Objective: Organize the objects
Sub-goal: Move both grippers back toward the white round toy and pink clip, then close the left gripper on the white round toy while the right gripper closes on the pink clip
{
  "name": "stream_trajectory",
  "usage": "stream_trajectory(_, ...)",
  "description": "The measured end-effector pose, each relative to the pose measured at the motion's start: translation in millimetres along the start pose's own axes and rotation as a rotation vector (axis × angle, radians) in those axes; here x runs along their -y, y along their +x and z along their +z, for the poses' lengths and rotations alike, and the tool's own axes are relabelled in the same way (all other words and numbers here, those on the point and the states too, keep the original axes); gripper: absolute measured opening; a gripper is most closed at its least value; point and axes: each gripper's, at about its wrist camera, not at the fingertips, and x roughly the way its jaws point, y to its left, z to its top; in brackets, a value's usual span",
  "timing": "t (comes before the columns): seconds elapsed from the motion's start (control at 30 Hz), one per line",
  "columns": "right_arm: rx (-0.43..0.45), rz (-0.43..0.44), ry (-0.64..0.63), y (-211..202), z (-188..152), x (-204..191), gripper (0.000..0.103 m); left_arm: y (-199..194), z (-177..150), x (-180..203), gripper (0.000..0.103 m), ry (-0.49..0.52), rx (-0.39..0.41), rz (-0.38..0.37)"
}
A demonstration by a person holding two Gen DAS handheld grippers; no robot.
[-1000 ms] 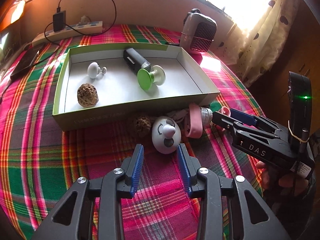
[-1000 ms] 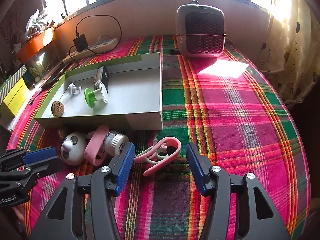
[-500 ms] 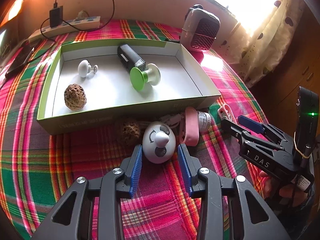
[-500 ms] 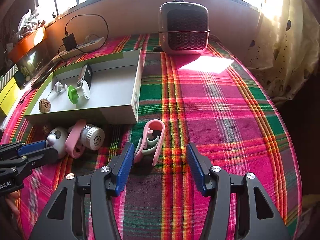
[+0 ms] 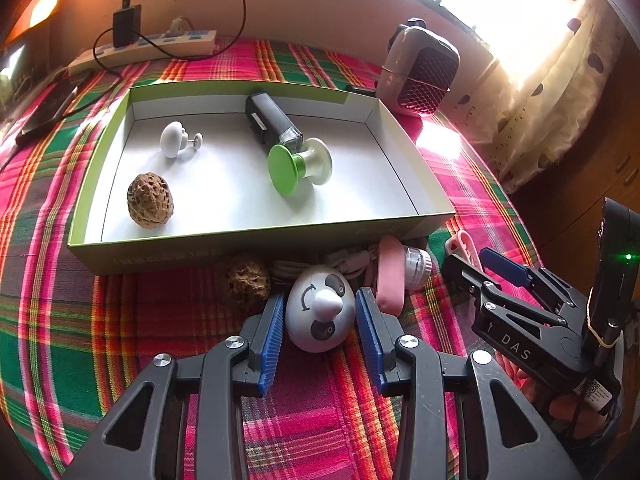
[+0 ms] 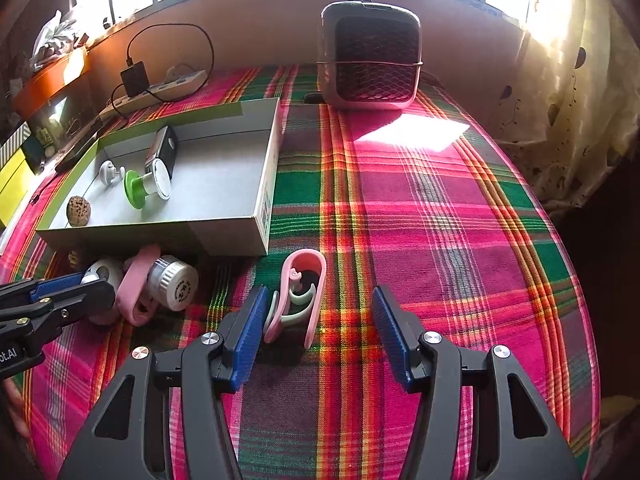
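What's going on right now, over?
Both grippers open. Left gripper around panda egg toy, right gripper around pink clip. Box ahead, nothing blocking.

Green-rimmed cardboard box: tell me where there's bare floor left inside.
Green-rimmed cardboard box: bare floor along the right wall, beyond the green-capped spool, and between the brown walnut and spool. Crowded: back, around the white knob and black device.

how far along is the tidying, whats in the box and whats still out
Done: a walnut, white knob, black device and green-capped spool lie in the box. In hand: the left tongs straddle the panda egg toy, the right tongs the pink clip, neither gripped. Left: second walnut, pink-banded cap.
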Motion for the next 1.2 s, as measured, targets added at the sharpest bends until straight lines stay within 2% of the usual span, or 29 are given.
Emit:
stream_trajectory(0.6,0.003,-0.014,0.019,0.2,-0.2,0.6,0.054,-1.9,-0.8,-4.0,0.029,-0.018,0.01,-0.011)
stream_trajectory(0.87,0.012,-0.012,0.021,-1.4,-1.1,0.4,0.031,-2.5,-1.3,-3.6,0.029,-0.016,0.011,-0.01)
stream_trajectory(0.9,0.013,-0.011,0.022,-1.7,-1.2,0.4,0.025,-2.6,-1.2,-3.5,0.029,-0.017,0.011,-0.01)
stream_trajectory(1.2,0.014,-0.008,0.027,-2.5,-1.3,0.8,0.024,-2.0,-1.7,-3.6,0.029,-0.015,0.012,-0.01)
